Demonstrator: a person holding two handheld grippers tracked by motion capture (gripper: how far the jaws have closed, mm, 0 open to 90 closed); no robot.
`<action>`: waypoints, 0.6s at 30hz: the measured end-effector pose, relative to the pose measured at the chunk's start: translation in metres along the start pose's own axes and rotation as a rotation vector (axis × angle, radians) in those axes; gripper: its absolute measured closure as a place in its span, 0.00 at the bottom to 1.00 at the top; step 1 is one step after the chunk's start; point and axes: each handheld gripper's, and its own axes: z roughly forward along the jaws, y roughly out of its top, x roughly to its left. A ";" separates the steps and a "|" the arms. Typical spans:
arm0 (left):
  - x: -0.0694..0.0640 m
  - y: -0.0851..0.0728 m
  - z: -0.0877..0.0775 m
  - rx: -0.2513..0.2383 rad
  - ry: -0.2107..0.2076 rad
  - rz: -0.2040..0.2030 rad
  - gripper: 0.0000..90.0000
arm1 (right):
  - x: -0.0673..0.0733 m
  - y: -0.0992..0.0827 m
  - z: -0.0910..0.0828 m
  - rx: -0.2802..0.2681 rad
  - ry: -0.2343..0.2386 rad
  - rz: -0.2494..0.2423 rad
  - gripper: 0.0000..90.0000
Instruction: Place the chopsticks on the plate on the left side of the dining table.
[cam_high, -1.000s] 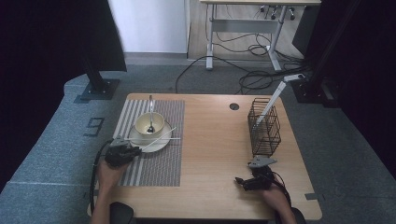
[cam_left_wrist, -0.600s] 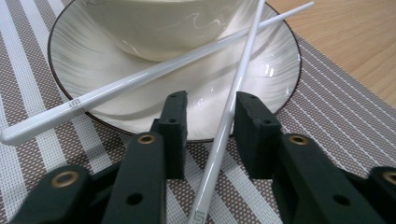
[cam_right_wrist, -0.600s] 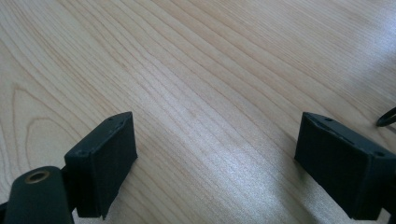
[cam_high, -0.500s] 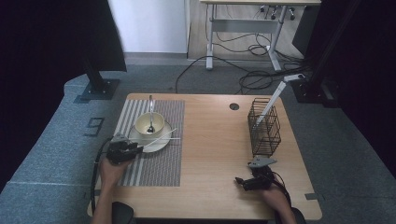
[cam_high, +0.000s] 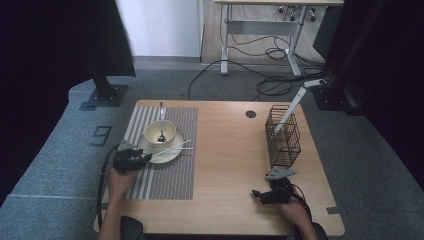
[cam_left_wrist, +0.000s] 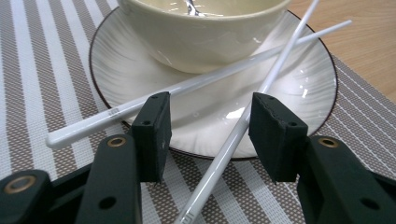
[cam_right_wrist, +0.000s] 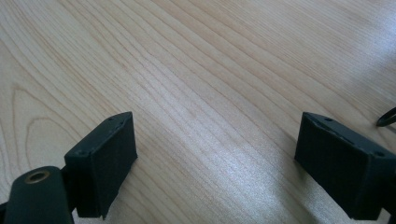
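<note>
The white chopstick (cam_left_wrist: 224, 154) between my left gripper (cam_left_wrist: 208, 135) jaws lies loose across the saucer (cam_left_wrist: 299, 88) rim at six o'clock; they've just been opening, touching nothing. It looks light, stiff, glossy, slippery: grip near its blunt end. My right gripper (cam_right_wrist: 215, 154) gapes empty over the table (cam_right_wrist: 196, 70).

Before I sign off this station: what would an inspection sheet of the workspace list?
Surface: wooden table, striped placemat at left.
Job's things: two white chopsticks crossed on saucer; bowl with spoon on it.
Clutter: wire basket at right.
Grippers: left gripper open, jaws just opening, one chopstick between, untouched; right gripper open over bare wood.
Cables: tangle on floor behind.
Surroundings: grey carpet, desk legs.
</note>
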 end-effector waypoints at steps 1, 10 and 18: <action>0.000 0.000 0.000 -0.001 0.005 0.000 0.54 | 0.000 0.000 0.000 0.000 0.000 0.000 0.13; 0.003 0.000 0.001 -0.013 0.038 -0.010 0.51 | 0.000 0.000 0.000 0.000 0.000 0.000 0.13; 0.008 0.000 0.001 -0.031 0.053 -0.034 0.51 | 0.000 0.000 0.000 0.001 0.001 0.000 0.13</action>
